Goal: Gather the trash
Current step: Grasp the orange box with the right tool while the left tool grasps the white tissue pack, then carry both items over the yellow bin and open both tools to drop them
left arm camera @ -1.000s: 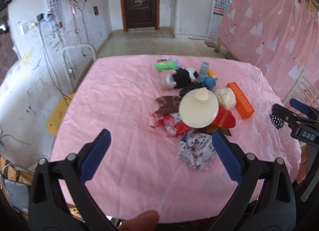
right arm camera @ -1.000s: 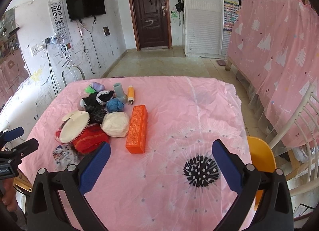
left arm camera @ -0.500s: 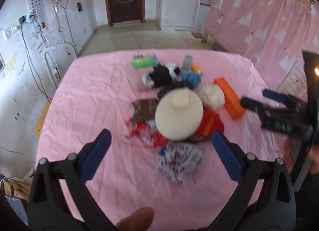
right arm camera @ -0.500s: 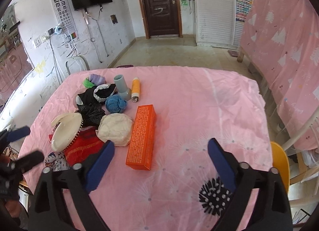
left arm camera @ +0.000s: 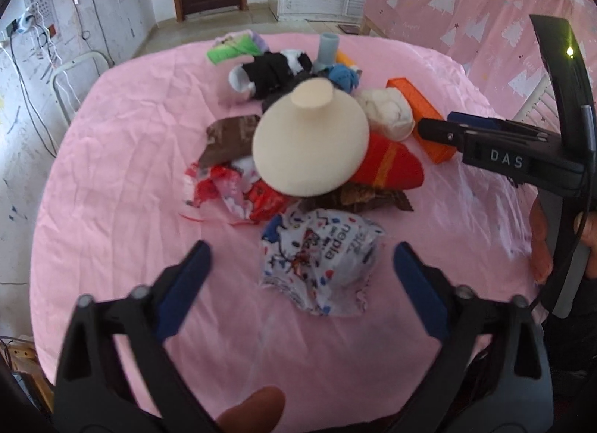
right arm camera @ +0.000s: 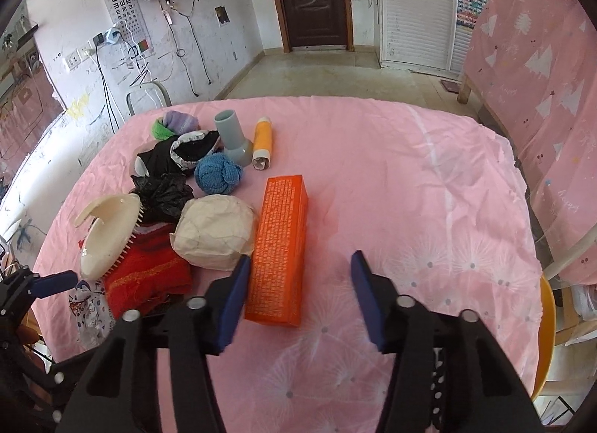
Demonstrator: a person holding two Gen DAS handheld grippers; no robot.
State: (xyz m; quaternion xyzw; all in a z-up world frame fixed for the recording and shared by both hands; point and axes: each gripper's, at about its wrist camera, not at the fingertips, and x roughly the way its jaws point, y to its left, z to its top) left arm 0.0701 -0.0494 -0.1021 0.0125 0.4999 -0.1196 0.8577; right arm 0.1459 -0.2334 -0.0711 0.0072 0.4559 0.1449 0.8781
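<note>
Crowding the pink counter (left arm camera: 112, 179) is a heap of clutter: a brown wrapper (left arm camera: 229, 138) and red-and-white wrappers (left arm camera: 231, 190) at its left, a cream brush (left arm camera: 311, 142) on top, a red cloth (left arm camera: 391, 168), then a white wad (left arm camera: 388, 114) and an orange box (right arm camera: 280, 246) to the right. A crumpled white printed bag (left arm camera: 324, 261) lies just nearer than the heap, between the left gripper's (left arm camera: 298, 283) wide jaws, untouched. The right gripper (right arm camera: 298, 293) has just been closing to a narrower gap over the box's near end; its left pad stands just beside the box, and contact cannot be told.
</note>
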